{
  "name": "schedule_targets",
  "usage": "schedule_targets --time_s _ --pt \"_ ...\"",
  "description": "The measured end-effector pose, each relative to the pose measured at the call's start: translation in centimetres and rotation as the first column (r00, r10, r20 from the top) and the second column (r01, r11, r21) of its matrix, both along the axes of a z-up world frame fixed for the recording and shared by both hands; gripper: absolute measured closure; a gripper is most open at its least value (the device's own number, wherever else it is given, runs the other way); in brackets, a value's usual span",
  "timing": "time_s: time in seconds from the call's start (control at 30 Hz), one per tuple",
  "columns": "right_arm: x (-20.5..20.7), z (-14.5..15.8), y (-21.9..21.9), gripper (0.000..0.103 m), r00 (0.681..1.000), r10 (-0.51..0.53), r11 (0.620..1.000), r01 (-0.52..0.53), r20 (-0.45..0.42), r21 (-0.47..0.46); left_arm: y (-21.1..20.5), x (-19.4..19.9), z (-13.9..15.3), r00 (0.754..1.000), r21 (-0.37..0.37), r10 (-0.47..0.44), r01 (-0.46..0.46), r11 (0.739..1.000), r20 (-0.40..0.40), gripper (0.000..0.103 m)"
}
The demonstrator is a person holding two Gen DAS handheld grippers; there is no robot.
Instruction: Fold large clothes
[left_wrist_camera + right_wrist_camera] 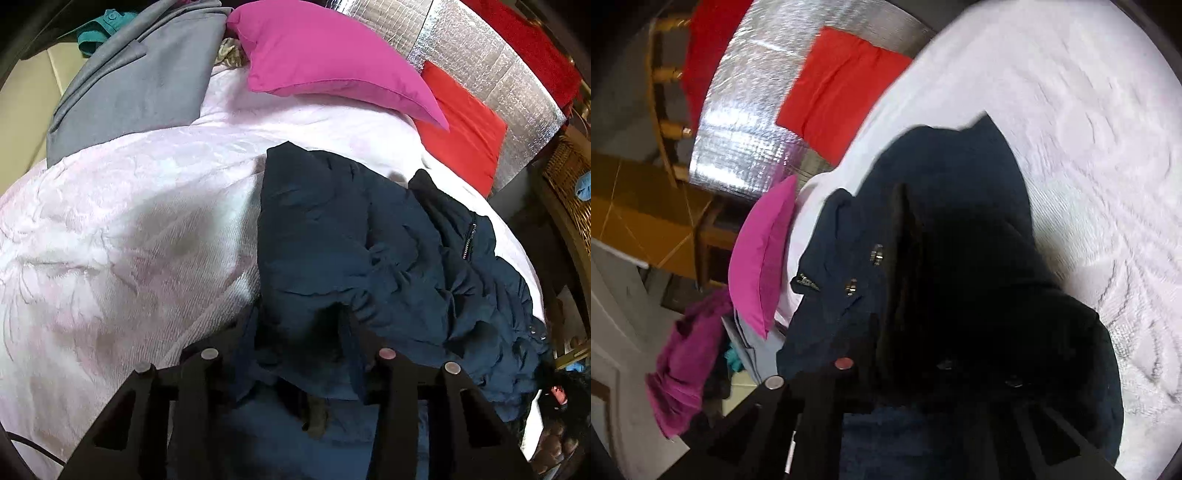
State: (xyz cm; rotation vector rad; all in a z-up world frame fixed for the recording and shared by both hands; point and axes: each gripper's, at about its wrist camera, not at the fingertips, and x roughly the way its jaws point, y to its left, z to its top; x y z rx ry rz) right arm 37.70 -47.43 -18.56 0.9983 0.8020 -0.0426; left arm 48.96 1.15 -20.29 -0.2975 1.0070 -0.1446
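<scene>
Left wrist: navy jacket (pixel 369 236) lies crumpled on the pale bedspread (pixel 129 221), near edge bunched between the part-open left gripper (pixel 299 332), likely pinched to anchor a fold.

Right wrist: right gripper (pixel 905 295) buried in dark jacket fabric, jaws clamped on it, probably to lift.

Jacket (pixel 369 236) on bedspread (pixel 110 221), pillows (pixel 325 55) behind it — against headboard (pixel 480 55)

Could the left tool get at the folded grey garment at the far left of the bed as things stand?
Probably not right away: the left tool has the dark navy padded jacket bunched between its fingers. The pale pink bedspread towards the folded grey garment lies bare.
</scene>
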Motion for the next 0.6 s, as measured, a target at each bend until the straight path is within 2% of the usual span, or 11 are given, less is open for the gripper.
schedule_targets --time_s 0.1,0.17,0.27,0.37,0.47,0.53,0.6 --pt "-1.8 3.7 0.2 0.093 0.995 0.004 0.998 0.002 0.095 -0.065 0.0 -0.2 0.1 1.000 0.008 -0.003 0.003 1.000 -0.014 0.058" --pt "-2.6 4.6 0.2 0.093 0.995 0.017 0.996 -0.009 0.096 -0.084 -0.3 -0.4 0.2 1.000 0.035 -0.016 0.016 0.999 -0.015 0.056" --pt "-2.6 2.9 -0.1 0.093 1.000 0.008 0.991 -0.011 -0.022 -0.131 -0.9 -0.7 0.1 0.999 0.092 -0.037 0.038 0.995 -0.015 0.056" --pt "-1.4 -0.1 -0.4 0.092 0.985 0.032 0.989 -0.056 -0.172 -0.137 -1.1 -0.9 0.2 0.999 0.120 -0.048 0.050 0.992 -0.018 0.056" --pt "-1.7 0.1 -1.8 0.087 0.984 0.019 0.998 -0.030 -0.175 -0.062 -1.1 -1.2 0.7 0.999 0.132 -0.050 0.051 0.990 -0.014 0.056" --pt "-2.4 1.3 -2.7 0.074 0.989 -0.019 0.995 0.005 -0.146 -0.097 -0.9 -1.4 1.2 0.999 0.130 -0.044 0.044 0.990 -0.006 0.056" --pt "-3.8 2.6 -3.9 0.030 0.990 -0.108 0.985 0.094 -0.092 -0.142 -0.7 -1.8 2.0 0.999 0.124 -0.040 0.037 0.992 0.022 0.056"
